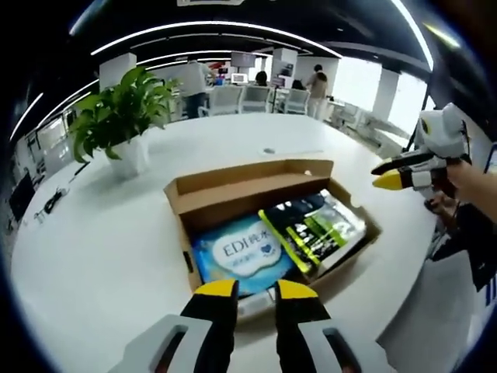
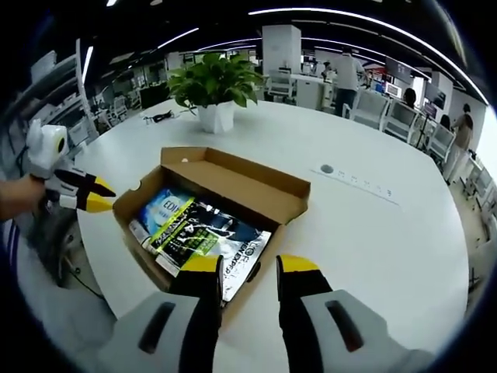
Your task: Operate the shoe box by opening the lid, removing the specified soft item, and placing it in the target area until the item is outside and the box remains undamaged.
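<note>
We see the cardboard shoe box (image 1: 233, 194) open mid-surface, lid folded back. Left gripper (image 1: 255, 289) and right gripper (image 2: 249, 264) hover with jaws narrowly parted, empty. Blue soft pack (image 1: 242, 252), then dark glossy packet (image 1: 314, 229) inside: light, squashy, slippery film; pinch a pack edge.

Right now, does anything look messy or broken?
Nothing looks broken. The cardboard box sits open on the white table with a blue pack and a black-and-green pack lying flat inside. The potted plant stands upright.
</note>
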{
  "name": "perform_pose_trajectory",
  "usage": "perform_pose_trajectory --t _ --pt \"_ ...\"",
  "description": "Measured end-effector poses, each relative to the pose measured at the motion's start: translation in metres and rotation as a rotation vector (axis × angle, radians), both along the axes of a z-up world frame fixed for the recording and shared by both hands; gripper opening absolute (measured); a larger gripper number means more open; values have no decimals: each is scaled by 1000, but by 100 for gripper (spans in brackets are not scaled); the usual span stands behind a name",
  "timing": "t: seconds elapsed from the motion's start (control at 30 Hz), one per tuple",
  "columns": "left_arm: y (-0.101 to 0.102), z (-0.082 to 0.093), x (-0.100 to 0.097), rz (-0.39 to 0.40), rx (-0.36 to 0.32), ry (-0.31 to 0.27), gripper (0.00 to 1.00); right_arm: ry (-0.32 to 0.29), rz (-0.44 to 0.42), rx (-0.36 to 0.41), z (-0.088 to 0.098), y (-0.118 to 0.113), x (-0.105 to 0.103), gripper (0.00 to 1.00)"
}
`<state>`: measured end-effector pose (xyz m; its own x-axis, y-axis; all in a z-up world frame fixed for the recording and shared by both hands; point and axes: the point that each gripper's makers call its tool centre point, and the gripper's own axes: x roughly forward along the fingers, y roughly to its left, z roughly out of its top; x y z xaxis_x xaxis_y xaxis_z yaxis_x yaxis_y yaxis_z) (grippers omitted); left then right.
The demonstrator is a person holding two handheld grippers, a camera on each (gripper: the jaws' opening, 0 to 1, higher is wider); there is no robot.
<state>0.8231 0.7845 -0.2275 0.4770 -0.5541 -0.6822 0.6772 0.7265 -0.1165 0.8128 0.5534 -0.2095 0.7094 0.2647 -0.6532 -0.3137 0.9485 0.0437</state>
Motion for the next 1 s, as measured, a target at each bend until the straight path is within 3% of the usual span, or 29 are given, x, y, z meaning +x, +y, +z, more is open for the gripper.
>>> perform_pose_trajectory --t 0.5,0.73,1.0 --pt "-29 -12 3 6 -88 130 19 23 11 5 -11 0 -7 25" --pt "-42 -18 6 46 -171 213 19 28 10 5 -14 -4 -7 26" --pt "-52 -29 12 55 -191 261 20 35 3 8 -18 -8 -7 26"
